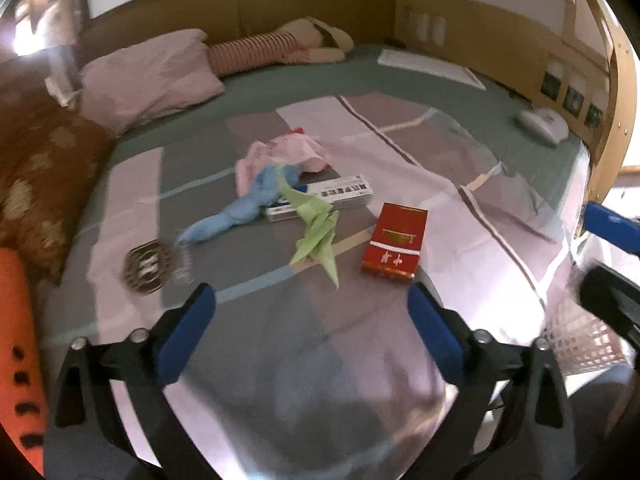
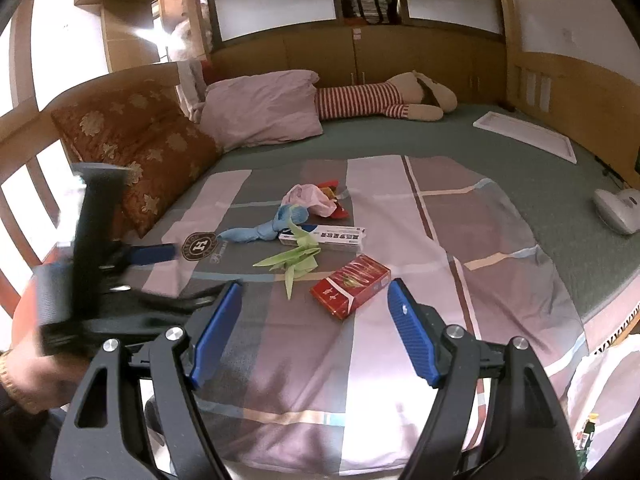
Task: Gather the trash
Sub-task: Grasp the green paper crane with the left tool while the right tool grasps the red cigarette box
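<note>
Spread across the whole lower half of both views is a bed (image 2: 520,168) with a patchwork quilt (image 2: 312,360) in pink, grey and mauve blocks. At the bottom of the left wrist view the left gripper (image 1: 312,304) is seen with its blue pads wide apart and nothing between them; only quilt shows in the gap. At the bottom of the right wrist view the right gripper (image 2: 314,300) is likewise held open and empty, above the quilt.

Just beyond the fingertips, at the centre of the frame, a red cigarette box (image 2: 351,285) is laid flat on the quilt. To its left a crumpled green paper (image 2: 294,260) is spread. Behind that a long white carton (image 2: 322,237) is lying, with a twisted blue wrapper (image 2: 264,228) touching its left end. A round brown disc (image 2: 199,245) is placed at the left of the blue wrapper. Farther back a pink bag (image 2: 310,199) is bunched, with red scraps beside it.

At the left of the frame a brown patterned cushion (image 2: 136,152) is propped, and a pink pillow (image 2: 260,108) is set beyond it. A striped plush toy (image 2: 384,100) is stretched along the wooden headboard at the top. A white basket (image 1: 580,340) is glimpsed at the lower right of the left wrist view.
</note>
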Demonstrator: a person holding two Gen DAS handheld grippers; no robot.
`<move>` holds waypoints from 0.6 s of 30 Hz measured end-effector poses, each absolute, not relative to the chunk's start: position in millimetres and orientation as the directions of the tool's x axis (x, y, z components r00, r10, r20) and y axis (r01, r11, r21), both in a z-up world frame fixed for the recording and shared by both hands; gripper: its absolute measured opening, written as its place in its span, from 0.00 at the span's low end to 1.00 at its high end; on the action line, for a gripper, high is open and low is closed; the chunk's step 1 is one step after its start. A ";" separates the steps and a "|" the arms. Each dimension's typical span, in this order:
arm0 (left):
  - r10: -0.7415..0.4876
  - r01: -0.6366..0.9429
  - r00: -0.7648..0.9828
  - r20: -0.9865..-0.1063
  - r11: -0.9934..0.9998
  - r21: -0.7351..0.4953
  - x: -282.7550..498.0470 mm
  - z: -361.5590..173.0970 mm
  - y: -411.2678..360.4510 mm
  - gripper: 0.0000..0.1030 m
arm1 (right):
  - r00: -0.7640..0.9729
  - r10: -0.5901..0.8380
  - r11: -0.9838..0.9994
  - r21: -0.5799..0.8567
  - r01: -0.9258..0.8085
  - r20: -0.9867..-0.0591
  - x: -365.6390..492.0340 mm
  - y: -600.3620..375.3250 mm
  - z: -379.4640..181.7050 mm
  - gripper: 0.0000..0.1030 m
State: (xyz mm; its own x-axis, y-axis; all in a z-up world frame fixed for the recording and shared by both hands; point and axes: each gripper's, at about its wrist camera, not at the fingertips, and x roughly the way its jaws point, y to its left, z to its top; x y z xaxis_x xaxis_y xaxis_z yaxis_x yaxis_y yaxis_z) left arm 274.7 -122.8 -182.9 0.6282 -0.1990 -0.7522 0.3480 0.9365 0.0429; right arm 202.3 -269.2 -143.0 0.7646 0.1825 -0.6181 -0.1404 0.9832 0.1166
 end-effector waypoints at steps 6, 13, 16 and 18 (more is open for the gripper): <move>-0.195 0.383 0.595 -0.780 0.922 0.062 328.2 -213.3 -150.7 0.71 | 0.745 0.171 0.985 0.120 -0.123 -0.644 211.4 -273.4 -148.8 0.72; -0.162 0.327 0.550 -0.819 0.945 0.033 359.8 -246.1 -141.7 0.16 | 0.692 0.133 0.990 0.121 -0.067 -0.710 249.6 -274.6 -166.7 0.72; -0.203 0.263 0.621 -0.757 0.964 -0.042 347.4 -204.0 -115.3 0.16 | 0.654 0.124 0.992 0.107 -0.065 -0.746 283.2 -267.8 -180.2 0.72; -0.223 0.228 0.671 -0.707 0.969 -0.089 332.1 -169.3 -95.1 0.16 | 0.617 0.105 0.993 0.110 -0.030 -0.780 308.0 -267.2 -194.1 0.72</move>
